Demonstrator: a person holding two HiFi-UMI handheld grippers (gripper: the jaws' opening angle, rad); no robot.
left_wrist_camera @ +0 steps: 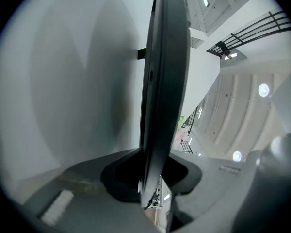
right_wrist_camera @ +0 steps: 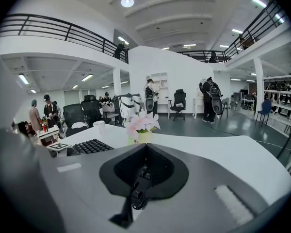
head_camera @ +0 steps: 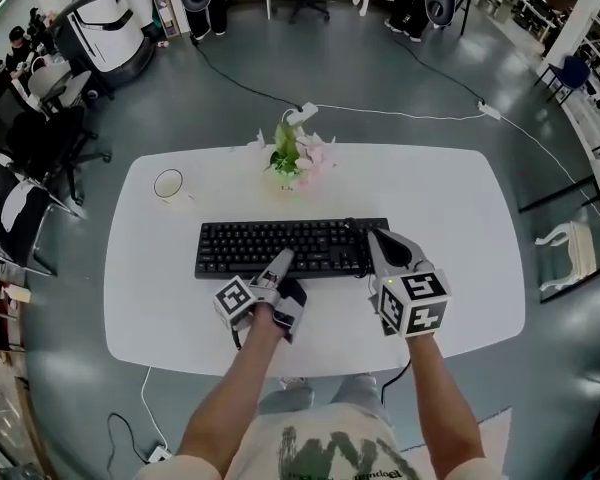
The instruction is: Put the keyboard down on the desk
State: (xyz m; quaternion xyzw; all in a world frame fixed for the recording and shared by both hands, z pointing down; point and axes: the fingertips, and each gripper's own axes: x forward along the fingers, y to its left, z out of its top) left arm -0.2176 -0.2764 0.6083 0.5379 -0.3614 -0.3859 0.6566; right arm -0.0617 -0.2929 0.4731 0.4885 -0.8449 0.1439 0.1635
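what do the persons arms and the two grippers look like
The left gripper and right gripper are grey handheld bodies with tapering grey tongs and black inner parts. Each carries a white cube printed with black square markers: left cube, right cube. The arms are bare below the short sleeves of a light T-shirt with a dark green print.

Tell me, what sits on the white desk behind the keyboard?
A small pot of pink flowers stands behind the keyboard, and a white cup off to its left. The desk beneath the keyboard is covered.
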